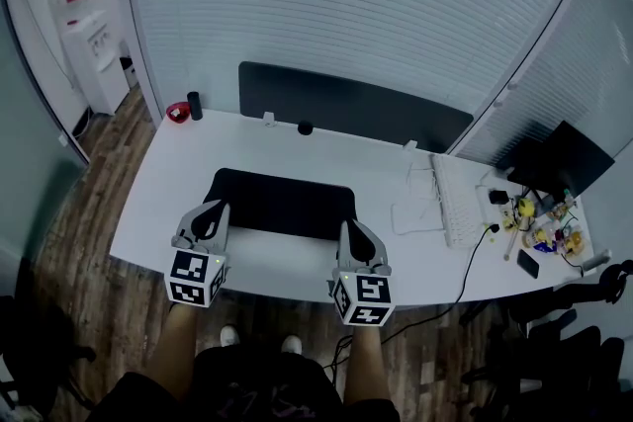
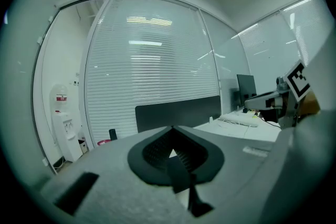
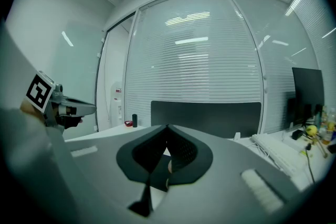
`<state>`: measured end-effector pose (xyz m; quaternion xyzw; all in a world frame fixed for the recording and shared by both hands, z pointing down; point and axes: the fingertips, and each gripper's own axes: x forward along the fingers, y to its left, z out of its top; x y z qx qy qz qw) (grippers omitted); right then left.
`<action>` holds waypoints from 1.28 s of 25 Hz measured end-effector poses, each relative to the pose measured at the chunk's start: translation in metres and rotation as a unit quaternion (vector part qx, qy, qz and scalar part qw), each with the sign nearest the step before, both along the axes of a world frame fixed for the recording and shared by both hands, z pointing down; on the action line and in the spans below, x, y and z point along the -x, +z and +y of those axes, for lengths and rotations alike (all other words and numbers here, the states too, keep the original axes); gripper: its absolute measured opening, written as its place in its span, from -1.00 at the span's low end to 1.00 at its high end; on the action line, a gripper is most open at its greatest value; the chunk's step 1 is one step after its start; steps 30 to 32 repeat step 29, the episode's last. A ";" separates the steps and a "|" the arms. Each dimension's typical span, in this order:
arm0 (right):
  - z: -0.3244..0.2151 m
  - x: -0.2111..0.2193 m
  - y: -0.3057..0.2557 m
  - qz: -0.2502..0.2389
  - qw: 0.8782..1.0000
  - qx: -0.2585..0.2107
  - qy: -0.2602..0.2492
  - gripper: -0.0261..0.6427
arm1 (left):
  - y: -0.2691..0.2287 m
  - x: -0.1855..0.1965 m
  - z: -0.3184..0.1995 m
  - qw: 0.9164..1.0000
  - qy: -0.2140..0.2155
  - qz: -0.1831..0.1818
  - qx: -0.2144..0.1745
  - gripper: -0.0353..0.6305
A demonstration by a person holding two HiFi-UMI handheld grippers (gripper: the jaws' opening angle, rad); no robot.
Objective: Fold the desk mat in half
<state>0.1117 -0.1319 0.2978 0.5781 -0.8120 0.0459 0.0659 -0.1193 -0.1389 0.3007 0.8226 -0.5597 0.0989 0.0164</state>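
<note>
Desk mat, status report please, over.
Left gripper and right gripper shut on desk mat near corners. Rest of mat flat on desk. Keyboard well clear, right side.

Desk mat point(image 1: 287, 203) near corners hidden under left claw point(image 1: 213, 213), right claw point(image 1: 357, 231); right-end clutter point(image 1: 544, 230) too small.

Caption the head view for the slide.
Left gripper and right gripper pinch near corners of black rectangular desk mat on white desk.

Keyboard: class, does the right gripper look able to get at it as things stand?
Probably not yet. The right gripper has its jaws shut on the desk mat at its near edge, so it must let go first. Beyond that the way looks free: little lies on the desk before the keyboard.
</note>
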 end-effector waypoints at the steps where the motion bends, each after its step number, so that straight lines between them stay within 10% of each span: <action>1: 0.001 0.000 0.000 -0.002 1.000 -0.001 -0.001 -0.90 | 0.000 0.002 0.001 1.000 -0.001 0.001 0.000 -0.91; 32: 0.004 0.020 -0.002 0.010 1.000 -0.020 -0.008 -0.90 | 0.007 0.011 -0.002 1.000 0.005 0.027 0.008 -0.89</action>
